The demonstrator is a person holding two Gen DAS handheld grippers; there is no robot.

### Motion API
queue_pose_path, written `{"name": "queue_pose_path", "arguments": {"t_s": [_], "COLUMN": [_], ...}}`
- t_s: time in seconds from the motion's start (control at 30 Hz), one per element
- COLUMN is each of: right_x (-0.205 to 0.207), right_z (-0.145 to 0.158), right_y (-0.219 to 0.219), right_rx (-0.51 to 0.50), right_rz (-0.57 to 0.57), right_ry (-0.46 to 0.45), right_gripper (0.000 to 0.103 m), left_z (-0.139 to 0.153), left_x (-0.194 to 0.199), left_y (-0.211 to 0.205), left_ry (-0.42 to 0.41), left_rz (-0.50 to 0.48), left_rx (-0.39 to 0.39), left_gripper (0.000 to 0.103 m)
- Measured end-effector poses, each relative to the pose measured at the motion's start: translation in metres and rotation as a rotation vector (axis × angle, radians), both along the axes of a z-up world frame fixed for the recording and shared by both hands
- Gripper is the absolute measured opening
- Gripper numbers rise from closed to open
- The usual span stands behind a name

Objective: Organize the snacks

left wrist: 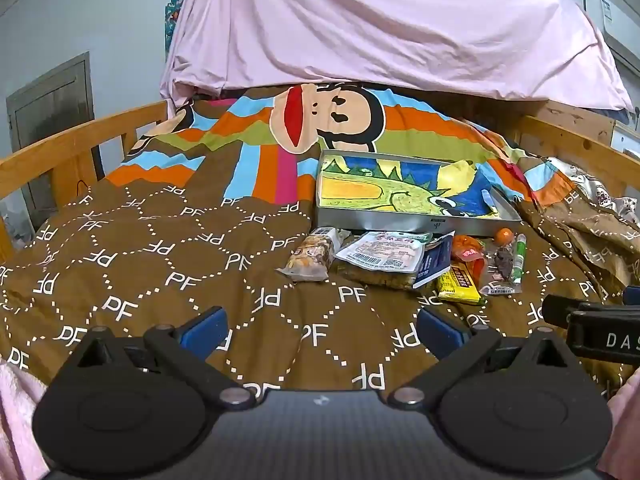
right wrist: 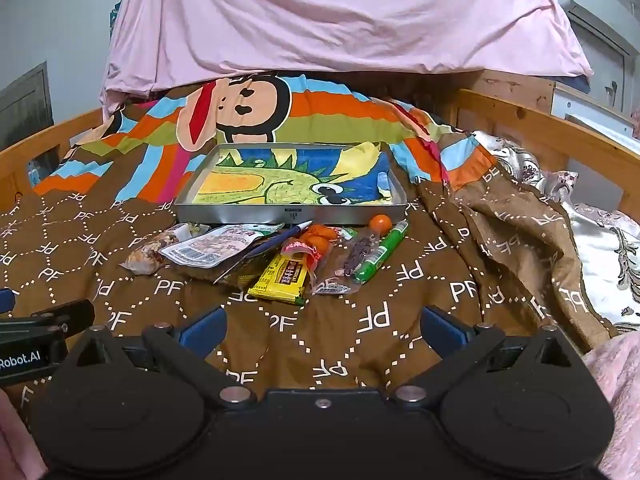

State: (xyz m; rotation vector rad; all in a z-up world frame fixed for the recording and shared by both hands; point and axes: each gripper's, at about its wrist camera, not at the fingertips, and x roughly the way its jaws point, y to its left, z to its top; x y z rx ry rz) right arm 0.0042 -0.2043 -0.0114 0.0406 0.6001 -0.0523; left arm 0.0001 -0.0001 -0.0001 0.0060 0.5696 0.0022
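Several snack packs lie in a row on the brown quilt, in front of a metal tray (left wrist: 416,224) (right wrist: 288,213) lined with a cartoon picture. Among them are a nut bar (left wrist: 310,256) (right wrist: 146,256), a white pack (left wrist: 382,254) (right wrist: 216,248), a yellow pack (left wrist: 458,286) (right wrist: 280,280), an orange pack (right wrist: 316,240), a green tube (left wrist: 519,258) (right wrist: 380,256) and a small orange ball (left wrist: 503,236) (right wrist: 380,224). My left gripper (left wrist: 322,334) is open and empty, short of the row. My right gripper (right wrist: 322,332) is open and empty, short of the yellow pack.
Wooden bed rails (left wrist: 60,152) (right wrist: 560,132) run along both sides. A pink sheet (left wrist: 380,24) hangs over the far end. A crumpled floral cover (right wrist: 592,232) lies at the right. The right gripper's body (left wrist: 600,332) shows at the left view's right edge.
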Motion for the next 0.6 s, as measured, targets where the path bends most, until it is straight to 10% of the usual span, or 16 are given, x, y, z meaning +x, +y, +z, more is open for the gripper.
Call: {"name": "queue_pose_path", "arguments": {"t_s": [0.6], "right_x": [0.0003], "right_z": [-0.0012], "right_y": [0.0004], "right_rx": [0.001], "right_rz": [0.000], "right_ry": [0.005], "right_gripper": [0.102], "left_z": [0.0001], "left_x": [-0.0001], "left_y": [0.0001], "left_ry": [0.001], "left_rz": [0.000], "left_rx": [0.000], "left_gripper": [0.103]}}
